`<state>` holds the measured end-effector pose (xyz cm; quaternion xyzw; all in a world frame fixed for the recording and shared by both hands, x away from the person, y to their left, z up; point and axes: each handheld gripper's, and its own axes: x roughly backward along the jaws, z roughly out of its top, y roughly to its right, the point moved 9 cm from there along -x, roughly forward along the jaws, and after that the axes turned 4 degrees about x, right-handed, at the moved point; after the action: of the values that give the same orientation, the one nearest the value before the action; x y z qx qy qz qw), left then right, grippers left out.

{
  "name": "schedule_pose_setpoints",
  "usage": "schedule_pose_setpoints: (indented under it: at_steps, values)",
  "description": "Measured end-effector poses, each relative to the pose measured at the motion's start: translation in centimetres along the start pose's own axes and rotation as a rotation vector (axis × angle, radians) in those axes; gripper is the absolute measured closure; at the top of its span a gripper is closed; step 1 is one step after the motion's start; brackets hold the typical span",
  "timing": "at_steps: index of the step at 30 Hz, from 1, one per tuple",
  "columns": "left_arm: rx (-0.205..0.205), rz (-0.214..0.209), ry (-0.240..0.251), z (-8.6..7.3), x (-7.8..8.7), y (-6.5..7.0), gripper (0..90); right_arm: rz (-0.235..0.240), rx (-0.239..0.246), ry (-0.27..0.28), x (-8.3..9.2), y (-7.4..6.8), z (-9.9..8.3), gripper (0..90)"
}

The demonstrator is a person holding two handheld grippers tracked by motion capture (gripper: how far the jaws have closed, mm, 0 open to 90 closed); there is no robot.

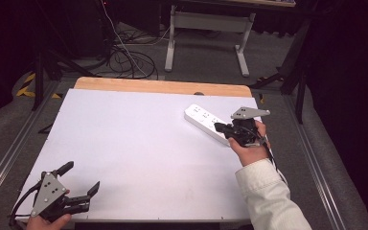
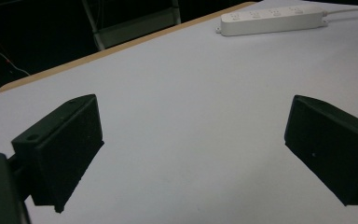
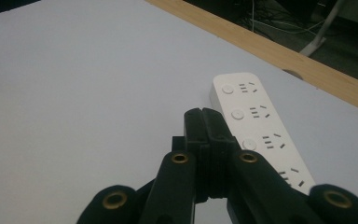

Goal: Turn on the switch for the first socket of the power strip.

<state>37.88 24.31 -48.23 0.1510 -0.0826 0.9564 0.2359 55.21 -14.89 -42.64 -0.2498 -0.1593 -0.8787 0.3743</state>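
A white power strip with several sockets lies on the white table top at the far right. The strip also runs along the right side of the right gripper view, and it sits at the top of the left gripper view with its cord trailing right. My right gripper hovers over the strip's near end, its jaws pressed together with nothing between them. My left gripper rests at the near left corner, jaws spread wide over bare table.
A wooden strip edges the table's far side. Beyond it stand a white desk frame and loose cables on the floor. Metal rails run along both sides of the table.
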Motion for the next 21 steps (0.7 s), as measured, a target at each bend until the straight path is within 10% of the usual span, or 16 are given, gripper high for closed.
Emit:
schedule_pose_setpoints:
  at_steps: [21]
  values:
    - [0.0, 0.001, -0.003, 0.0, 0.0, 0.0, 4.8, -0.09, -0.078, -0.118, -3.5, 4.5, -2.4, 90.0]
